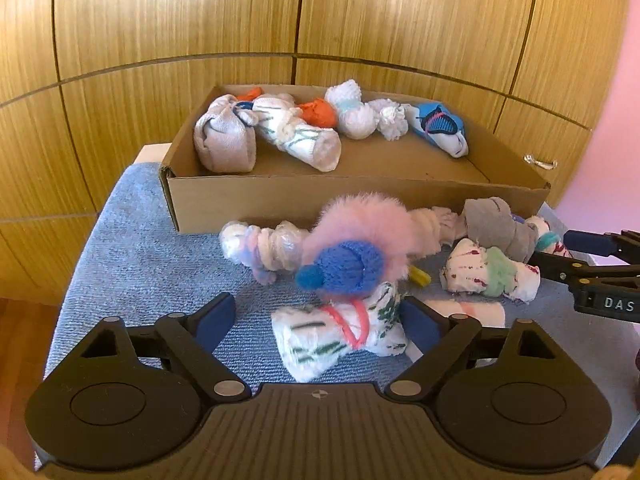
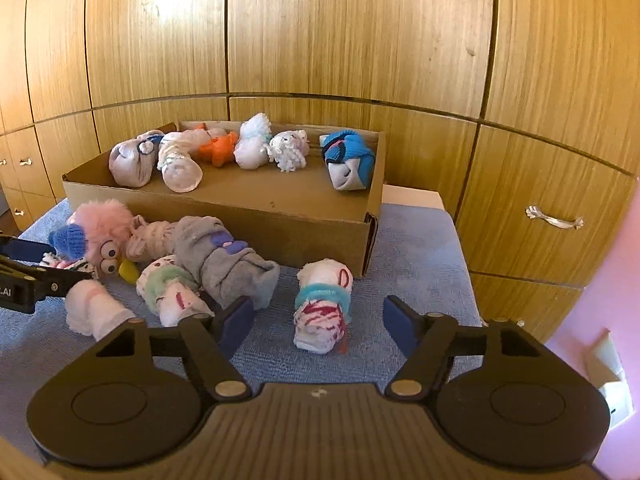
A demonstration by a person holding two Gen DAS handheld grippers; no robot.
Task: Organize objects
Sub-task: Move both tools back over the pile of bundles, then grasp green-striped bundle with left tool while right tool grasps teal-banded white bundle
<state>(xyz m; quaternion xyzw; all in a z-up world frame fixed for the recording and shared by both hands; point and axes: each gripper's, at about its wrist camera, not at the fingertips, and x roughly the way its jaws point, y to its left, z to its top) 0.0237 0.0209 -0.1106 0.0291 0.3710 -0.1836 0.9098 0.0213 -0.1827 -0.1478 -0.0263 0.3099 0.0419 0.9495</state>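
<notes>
Between left claw [image 1: 316, 322] jaws: sock roll [image 1: 340, 332]

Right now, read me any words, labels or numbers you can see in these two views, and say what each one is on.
"DAS": white letters on the right gripper, cut off by the picture's edge.
".AI": white letters on the left gripper, cut off by the picture's edge.
Small round emblem on each camera mount: too small to read.
Nothing readable on the cardboard box or the sock bundles.

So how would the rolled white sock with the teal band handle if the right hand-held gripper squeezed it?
The white sock roll looks soft, so it would probably compress. Its teal band should keep it bundled. Probably light.
</notes>
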